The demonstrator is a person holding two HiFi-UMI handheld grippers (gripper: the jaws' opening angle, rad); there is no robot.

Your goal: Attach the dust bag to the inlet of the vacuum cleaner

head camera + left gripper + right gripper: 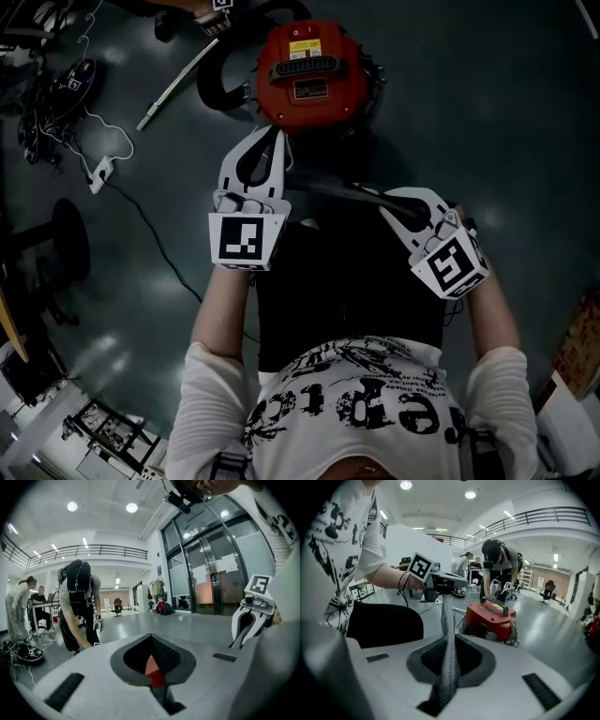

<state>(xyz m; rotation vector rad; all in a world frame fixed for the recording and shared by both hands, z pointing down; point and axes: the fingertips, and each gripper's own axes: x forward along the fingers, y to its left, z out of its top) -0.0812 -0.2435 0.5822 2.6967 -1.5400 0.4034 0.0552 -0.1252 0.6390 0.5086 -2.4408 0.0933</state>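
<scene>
Bag (pixel 356 272) hangs between 2 grippers, near the red vacuum (pixel 309 70) on the floor. The right gripper (pixel 388 203) jaws pinch its grey edge; the left gripper (pixel 277 136) jaws are pressed together, apparently on the other end. Such thin holds could slip, dropping the bag short of the inlet.

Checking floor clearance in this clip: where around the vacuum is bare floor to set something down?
Bare floor lies right of the red vacuum cleaner. Left is crowded: hose, metal tube, cables, power strip. The dust bag in the right gripper spans the space just before the vacuum.
</scene>
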